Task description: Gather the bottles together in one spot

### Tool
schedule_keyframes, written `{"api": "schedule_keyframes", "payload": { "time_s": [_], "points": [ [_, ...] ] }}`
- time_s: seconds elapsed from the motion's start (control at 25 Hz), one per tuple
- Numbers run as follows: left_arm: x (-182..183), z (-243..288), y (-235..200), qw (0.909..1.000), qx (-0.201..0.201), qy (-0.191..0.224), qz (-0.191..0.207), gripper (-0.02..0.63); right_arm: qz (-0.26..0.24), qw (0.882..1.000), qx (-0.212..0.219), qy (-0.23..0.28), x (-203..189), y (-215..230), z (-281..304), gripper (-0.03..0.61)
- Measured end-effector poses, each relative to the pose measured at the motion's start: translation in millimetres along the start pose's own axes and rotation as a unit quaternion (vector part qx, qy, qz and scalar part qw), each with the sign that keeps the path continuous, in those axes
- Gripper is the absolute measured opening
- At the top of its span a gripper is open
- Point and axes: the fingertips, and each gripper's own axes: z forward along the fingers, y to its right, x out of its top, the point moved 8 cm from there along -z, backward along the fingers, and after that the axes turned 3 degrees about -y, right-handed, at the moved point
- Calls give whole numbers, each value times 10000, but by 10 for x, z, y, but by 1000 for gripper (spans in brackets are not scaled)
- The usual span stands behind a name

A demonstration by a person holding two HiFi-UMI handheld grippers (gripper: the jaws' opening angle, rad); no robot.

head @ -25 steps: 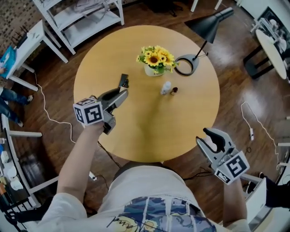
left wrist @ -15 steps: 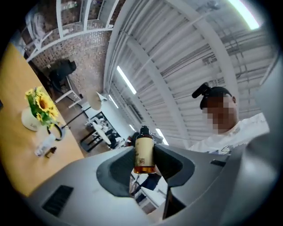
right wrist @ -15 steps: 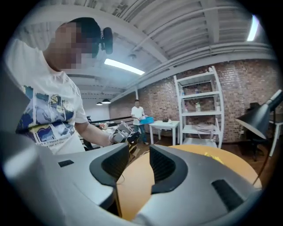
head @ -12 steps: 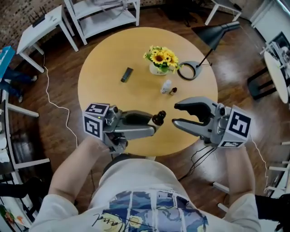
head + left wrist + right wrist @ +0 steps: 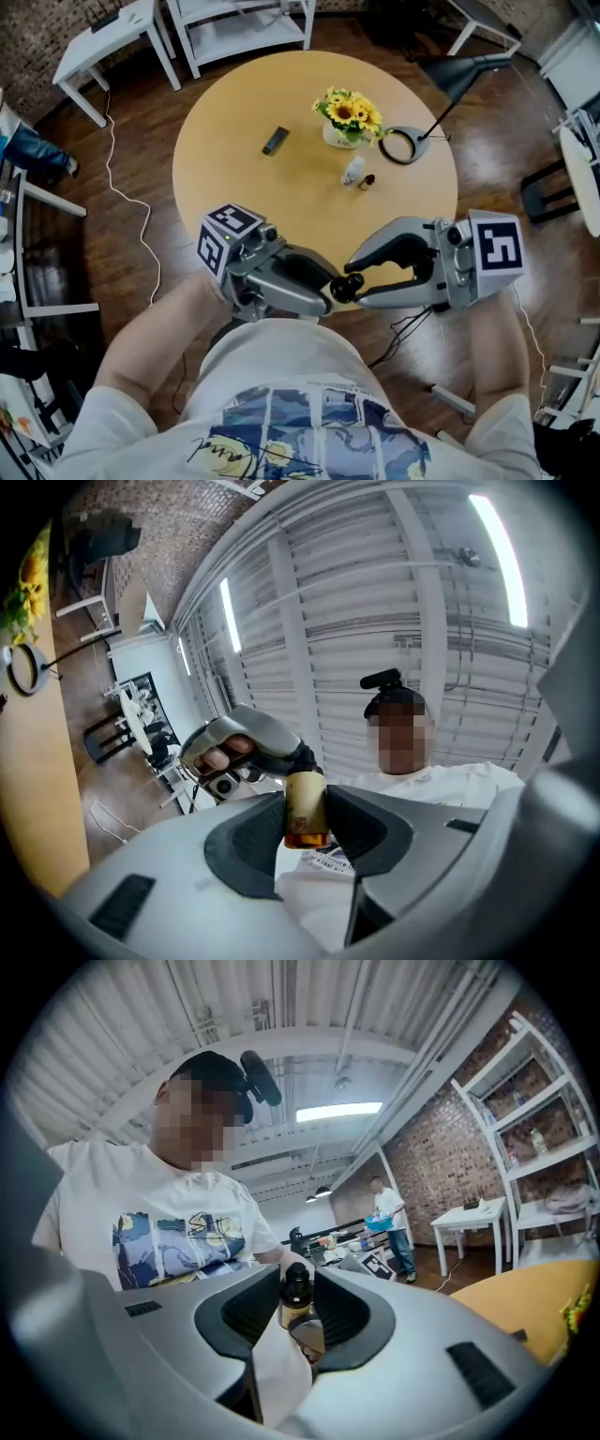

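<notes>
A small amber bottle with a black cap hangs in the air near my body, past the round table's near edge. My left gripper is shut on its amber body. From the right, my right gripper meets it; its jaws have just been closing and now sit on the bottle's black cap. On the table a white bottle and a tiny dark bottle stand side by side near the flowers.
A pot of yellow flowers, a black desk lamp and a small black flat object sit on the far half of the table. White shelving and cables on the wooden floor surround it.
Both grippers rose and swung in towards my body. The left one brought the amber bottle along. The right one closed in from the right and shut on the bottle's cap.
</notes>
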Motion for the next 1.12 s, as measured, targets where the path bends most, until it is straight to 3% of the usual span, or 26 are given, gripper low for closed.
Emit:
{"api": "schedule_keyframes", "payload": {
  "time_s": [0.2, 0.32, 0.44, 0.56, 0.72, 0.84, 1.0, 1.12],
  "points": [
    [2, 15, -35, 9995, -228, 11, -230, 141, -89, 9999, 35, -42, 24, -9, 17, 100],
    [13, -47, -35, 9997, -39, 142, -201, 147, -134, 9997, -187, -81, 22, -7, 22, 98],
    [43, -166, -43, 9978, 572, 333, 36, 155, -99, 9983, -552, -177, -26, 18, -18, 95],
    [122, -410, -60, 9850, 1569, 583, 407, 164, -41, 9950, -972, -235, -102, 133, -106, 95],
    [264, -889, -33, 9437, 3056, 883, 905, 164, 107, 9827, -1809, -372, -270, 518, -265, 95],
    [256, -1144, 22, 9066, 3981, 678, 1223, 164, 350, 9643, -2554, -605, -472, 815, -344, 95],
    [144, -1366, 62, 8501, 5052, 164, 1476, 164, 564, 9282, -3553, -953, -788, 1190, -391, 95],
    [90, -1503, 69, 8114, 5601, -141, 1663, 166, 678, 8944, -4284, -1096, -1040, 1468, -414, 95]
  ]
}}
